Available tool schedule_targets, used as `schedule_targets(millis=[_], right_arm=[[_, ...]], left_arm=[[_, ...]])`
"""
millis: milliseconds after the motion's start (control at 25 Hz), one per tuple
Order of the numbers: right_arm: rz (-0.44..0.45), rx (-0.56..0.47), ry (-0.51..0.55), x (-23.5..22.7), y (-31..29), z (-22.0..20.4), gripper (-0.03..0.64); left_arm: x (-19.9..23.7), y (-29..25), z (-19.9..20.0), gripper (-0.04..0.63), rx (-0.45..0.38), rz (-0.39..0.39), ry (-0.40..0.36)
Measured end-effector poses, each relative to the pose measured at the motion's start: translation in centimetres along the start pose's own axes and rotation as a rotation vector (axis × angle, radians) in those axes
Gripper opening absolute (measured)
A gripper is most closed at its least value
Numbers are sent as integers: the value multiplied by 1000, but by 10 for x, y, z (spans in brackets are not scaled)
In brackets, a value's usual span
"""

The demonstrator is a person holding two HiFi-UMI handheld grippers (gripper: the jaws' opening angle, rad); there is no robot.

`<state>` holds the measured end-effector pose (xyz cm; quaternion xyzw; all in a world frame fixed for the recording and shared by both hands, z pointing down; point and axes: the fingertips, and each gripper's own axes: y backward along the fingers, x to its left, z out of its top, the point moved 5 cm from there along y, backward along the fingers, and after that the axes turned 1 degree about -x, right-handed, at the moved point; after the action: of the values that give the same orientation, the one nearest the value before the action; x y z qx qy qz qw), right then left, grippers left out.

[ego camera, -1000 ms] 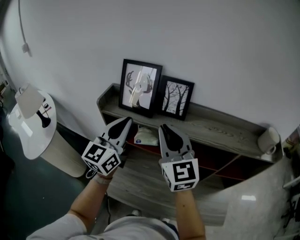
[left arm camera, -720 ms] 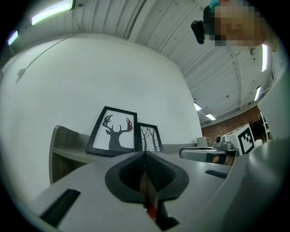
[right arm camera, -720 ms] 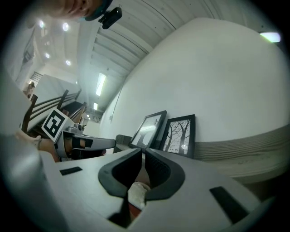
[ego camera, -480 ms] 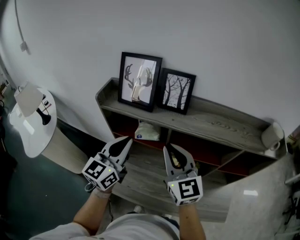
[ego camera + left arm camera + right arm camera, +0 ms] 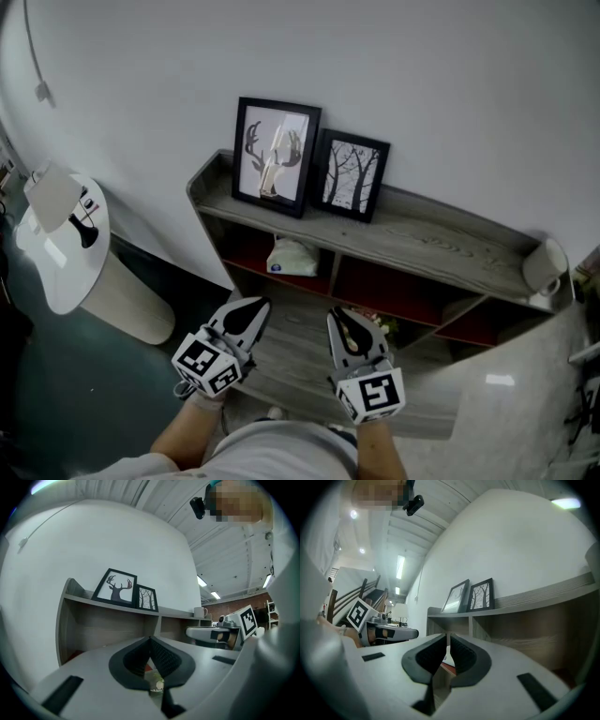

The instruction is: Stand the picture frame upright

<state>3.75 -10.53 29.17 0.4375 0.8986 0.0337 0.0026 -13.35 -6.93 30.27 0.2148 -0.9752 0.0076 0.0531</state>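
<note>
Two black picture frames stand upright on the shelf top [image 5: 441, 246], leaning on the white wall: a larger one with an antlered deer [image 5: 275, 157] and a smaller one with bare trees [image 5: 350, 175]. Both also show in the left gripper view, deer frame [image 5: 116, 587] and tree frame [image 5: 146, 598], and in the right gripper view, deer frame [image 5: 456, 596] and tree frame [image 5: 482, 595]. My left gripper [image 5: 246, 317] and right gripper [image 5: 345, 323] hang side by side well below the frames, in front of the lower shelf board. Both are shut and hold nothing; the right shows only a thin slit.
A white mug [image 5: 542, 267] sits at the shelf's right end. A pale packet [image 5: 292, 258] lies in the left red-backed compartment. A white round stand [image 5: 61, 239] is on the floor to the left. A cable [image 5: 36, 56] runs down the wall.
Both grippers have sunk from just under the shelf top to the lower board and drawn back toward me. The two frames have not moved.
</note>
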Motion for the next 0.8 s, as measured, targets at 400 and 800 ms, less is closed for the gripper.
schedule_targets(millis=[400,800], right_arm=[[10,-1,-12,5,9,-5,35],[19,31,-9,9,11,-14,35]], left_arm=[[-5,12,-12,15,27,0,26],[-5,15,-18,15,26,9,45]])
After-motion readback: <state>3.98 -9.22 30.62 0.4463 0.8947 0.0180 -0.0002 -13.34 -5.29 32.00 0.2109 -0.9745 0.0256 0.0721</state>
